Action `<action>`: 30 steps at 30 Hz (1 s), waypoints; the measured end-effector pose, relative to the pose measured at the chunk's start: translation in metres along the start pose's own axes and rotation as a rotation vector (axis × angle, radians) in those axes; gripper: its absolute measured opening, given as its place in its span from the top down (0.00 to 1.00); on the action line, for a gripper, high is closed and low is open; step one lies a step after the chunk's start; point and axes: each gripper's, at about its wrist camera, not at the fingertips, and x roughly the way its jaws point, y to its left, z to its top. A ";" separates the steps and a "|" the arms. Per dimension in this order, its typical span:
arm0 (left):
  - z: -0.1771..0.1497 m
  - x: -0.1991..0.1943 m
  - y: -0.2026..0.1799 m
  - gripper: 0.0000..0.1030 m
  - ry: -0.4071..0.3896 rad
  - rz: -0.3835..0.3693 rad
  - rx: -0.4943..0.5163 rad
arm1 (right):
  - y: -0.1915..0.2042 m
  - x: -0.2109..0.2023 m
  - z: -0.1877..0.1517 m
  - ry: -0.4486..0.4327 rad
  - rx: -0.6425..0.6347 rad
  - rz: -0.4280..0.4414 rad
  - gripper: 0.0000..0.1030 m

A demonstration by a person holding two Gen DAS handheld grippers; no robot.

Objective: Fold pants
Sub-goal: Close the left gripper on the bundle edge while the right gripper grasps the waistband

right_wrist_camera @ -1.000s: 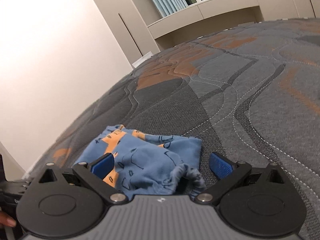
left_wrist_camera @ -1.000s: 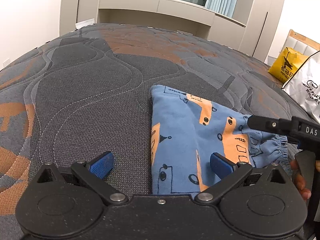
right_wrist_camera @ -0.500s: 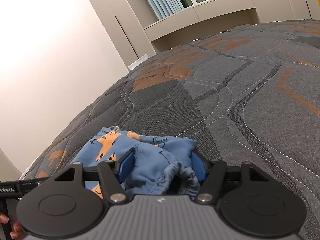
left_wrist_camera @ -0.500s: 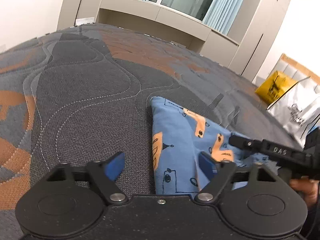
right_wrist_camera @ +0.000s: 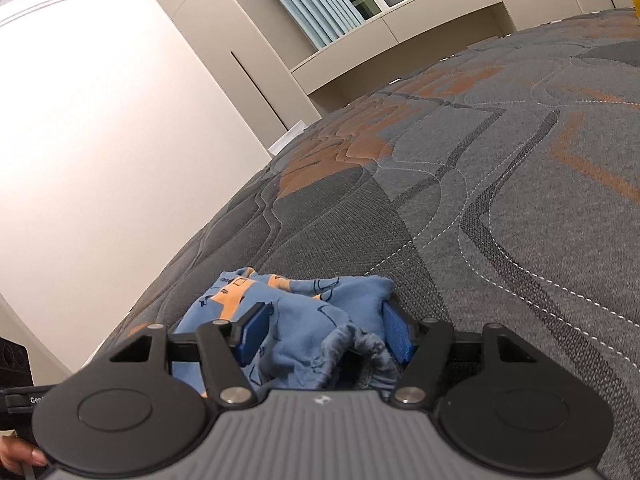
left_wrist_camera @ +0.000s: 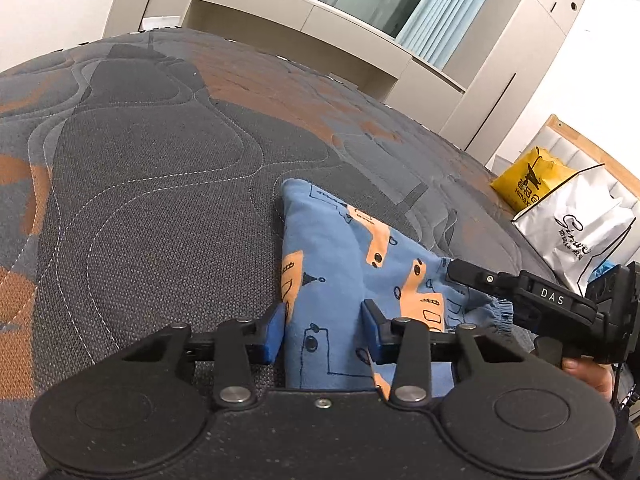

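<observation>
- Left wrist view: the left gripper (left_wrist_camera: 324, 330) has its blue pads closed partway, with a fold of the pants (left_wrist_camera: 344, 264) filling the gap between them; the left pad touches the fabric's edge.
- The pants, blue with orange and black print, lie on the grey and orange quilted mattress (left_wrist_camera: 152, 184), just ahead of the fingers.
- The right gripper (left_wrist_camera: 472, 274) enters from the right, its black finger over the elastic waistband; its side reads "DAS".
- A yellow bag (left_wrist_camera: 528, 180) with black print and a white bag (left_wrist_camera: 576, 224) with script lettering stand at the far right; the wording of each is too small to read with certainty.
- Right wrist view: the right gripper (right_wrist_camera: 324, 334) is narrowed around a bunched mass of the pants (right_wrist_camera: 304, 320), both blue pads pressed against cloth.
- A black part at the lower left shows the partial label "Gen".
</observation>
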 end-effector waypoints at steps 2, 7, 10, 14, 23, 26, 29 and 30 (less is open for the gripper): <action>0.000 -0.001 0.001 0.60 -0.001 -0.002 -0.004 | -0.001 -0.001 0.000 -0.004 0.007 0.006 0.36; -0.001 -0.001 0.003 0.60 -0.002 -0.004 -0.007 | -0.007 -0.003 0.000 -0.013 0.049 0.016 0.43; -0.002 -0.001 0.004 0.60 -0.002 -0.004 -0.007 | -0.005 -0.003 -0.002 -0.012 0.039 -0.004 0.51; -0.002 -0.001 0.003 0.61 -0.005 -0.003 -0.005 | -0.001 -0.003 -0.004 -0.012 0.010 -0.032 0.60; -0.004 -0.003 0.002 0.65 -0.016 0.002 -0.014 | 0.014 -0.005 -0.010 -0.035 -0.070 -0.081 0.70; -0.004 -0.004 0.002 0.66 -0.019 0.003 -0.014 | 0.019 -0.005 -0.012 -0.044 -0.094 -0.091 0.71; -0.004 -0.004 0.002 0.67 -0.020 0.003 -0.018 | 0.018 -0.005 -0.012 -0.045 -0.097 -0.092 0.71; -0.004 -0.004 0.002 0.67 -0.020 0.003 -0.018 | 0.017 -0.005 -0.012 -0.045 -0.095 -0.090 0.71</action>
